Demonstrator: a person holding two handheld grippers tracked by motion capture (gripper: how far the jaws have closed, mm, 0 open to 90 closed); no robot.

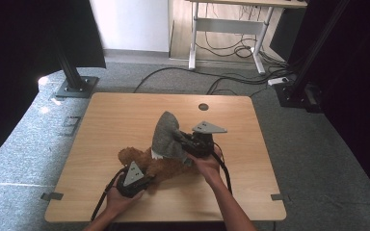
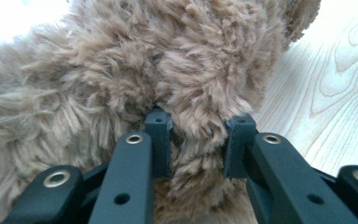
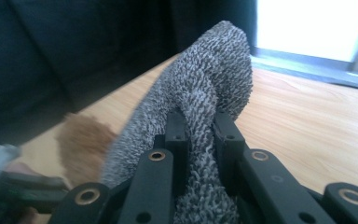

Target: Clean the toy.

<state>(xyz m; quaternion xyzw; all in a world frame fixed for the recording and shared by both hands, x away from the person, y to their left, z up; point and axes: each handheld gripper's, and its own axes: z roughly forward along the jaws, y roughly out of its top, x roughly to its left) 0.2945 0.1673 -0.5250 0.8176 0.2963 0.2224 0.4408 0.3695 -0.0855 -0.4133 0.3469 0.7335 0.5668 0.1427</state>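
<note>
Wooden table [image 1: 125, 120]; white desk [image 1: 231, 24], floor cables [image 1: 197, 74] beyond; black stands.

No text, label, brand, number or sign can be read in any of the views; every visible surface is too plain or too blurred to yield lettering.

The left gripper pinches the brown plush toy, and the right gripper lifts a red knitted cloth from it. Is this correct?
Not quite: the knitted cloth is grey, not red, as the right gripper view shows. The rest holds: the left gripper pinches the brown plush toy, and the right gripper lifts the cloth.
</note>
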